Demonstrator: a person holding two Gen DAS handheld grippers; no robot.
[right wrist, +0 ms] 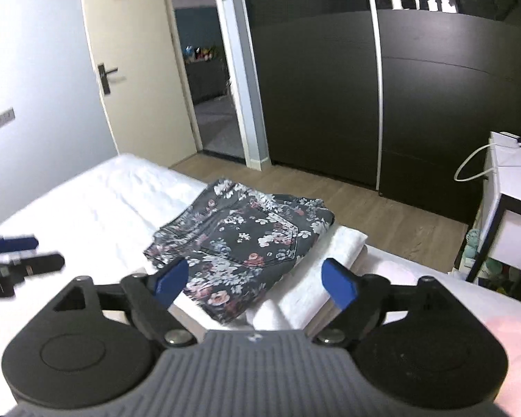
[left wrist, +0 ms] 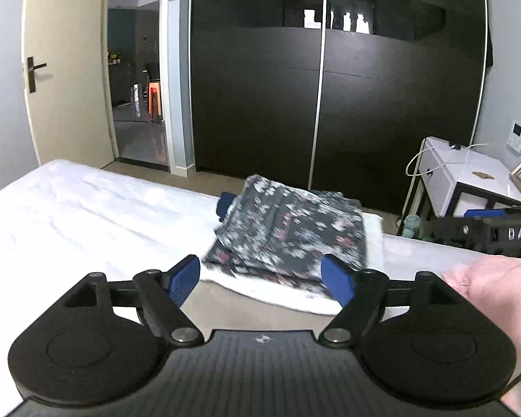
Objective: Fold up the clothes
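- The floral garment (right wrist: 241, 239) lies folded into a compact, roughly square packet near the far edge of the bed (right wrist: 87, 208). A stitched back pocket on its top face suggests denim trousers or shorts, dark grey with white, pink and red flowers.
- It sits on top of a folded white cloth (right wrist: 333, 253), thick and soft-looking like a towel, so the two make a small stack.
- Judging by how things lie, this piece looks finished: its edges are mostly aligned, with one loose corner sticking out on the near left side.
- A pink fabric (left wrist: 496, 278) shows at the right edge of the left wrist view, apparently unfolded; it may be what is left to do, though little of it is visible.
- The left gripper (left wrist: 262, 274) has its blue pads spread wide with nothing between them; the garment lies beyond the tips, apart.
- The right gripper (right wrist: 255, 281) is likewise spread wide and holds nothing, hanging above the stack's near edge.
- The bed sheet is white and lightly wrinkled; beyond it are wood-look flooring, a dark glossy wardrobe (left wrist: 330, 104) and a white side table (left wrist: 469, 177).
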